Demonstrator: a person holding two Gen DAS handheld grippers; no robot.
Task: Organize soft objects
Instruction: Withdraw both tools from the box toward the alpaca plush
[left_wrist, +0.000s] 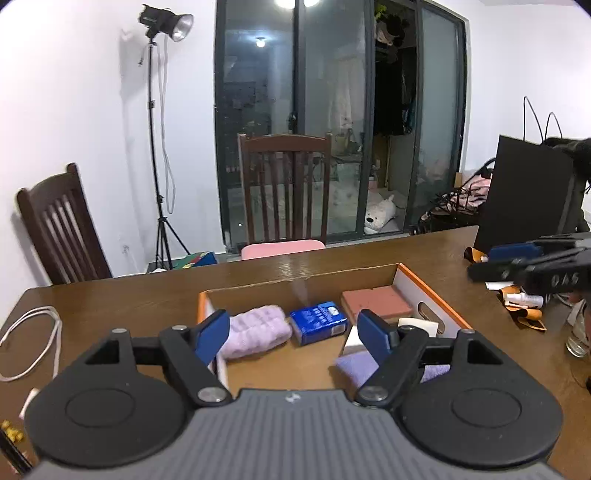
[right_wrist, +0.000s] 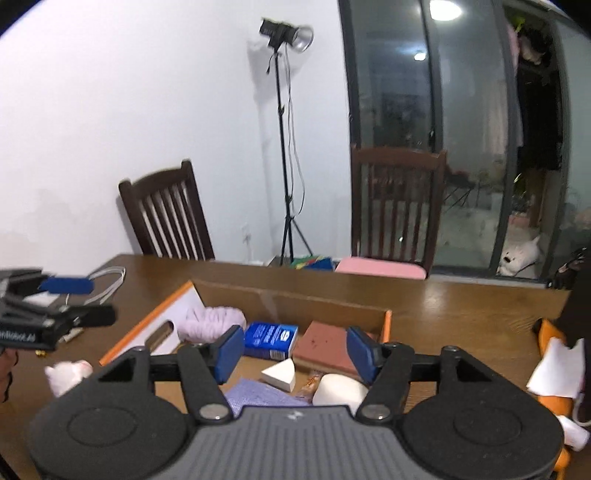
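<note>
An open cardboard box (left_wrist: 432, 291) with orange-edged walls sits on the wooden table. In it lie a rolled lilac towel (left_wrist: 255, 330), a blue tissue pack (left_wrist: 318, 322), a red-brown sponge block (left_wrist: 375, 303), a white wedge sponge (right_wrist: 279, 374), a white roll (right_wrist: 340, 391) and a purple cloth (left_wrist: 356, 365). My left gripper (left_wrist: 295, 338) is open and empty above the box's near side. My right gripper (right_wrist: 295, 352) is open and empty over the box, and it also shows in the left wrist view (left_wrist: 524, 262). A small pink-white plush (right_wrist: 68, 373) lies outside the box on the left.
A white cord (left_wrist: 33, 339) lies on the table at left. A black bag (left_wrist: 524, 195), orange straps (left_wrist: 524, 314), a small bottle (left_wrist: 524, 298) and a glass (left_wrist: 578, 341) stand at right. Wooden chairs (left_wrist: 284, 192) stand beyond the table's far edge.
</note>
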